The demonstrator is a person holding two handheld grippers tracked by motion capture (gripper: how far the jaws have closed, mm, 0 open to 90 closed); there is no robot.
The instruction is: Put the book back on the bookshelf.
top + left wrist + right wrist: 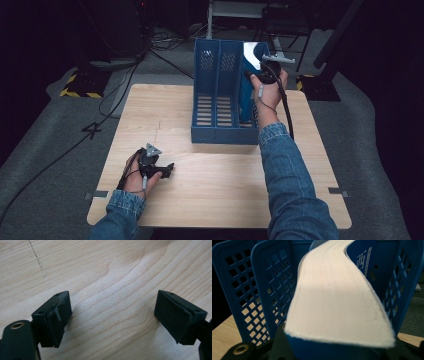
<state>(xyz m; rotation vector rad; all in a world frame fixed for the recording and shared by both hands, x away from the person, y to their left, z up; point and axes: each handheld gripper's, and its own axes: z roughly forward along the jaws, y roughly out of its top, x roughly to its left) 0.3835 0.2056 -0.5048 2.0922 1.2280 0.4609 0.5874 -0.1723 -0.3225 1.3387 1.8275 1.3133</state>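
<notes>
Right gripper (257, 75): clamped on thick blue-covered book (337, 295), held upright in rightmost compartment of blue plastic three-slot file rack (220, 100) | Left gripper (112, 317): spread wide, rested on pale wooden counter (220, 170), nothing gripped

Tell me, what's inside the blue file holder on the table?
The blue file holder has three slots. A thick blue book stands in the right slot, gripped by the right gripper. The other two slots look empty, though the dividers hide their lower corners.
</notes>
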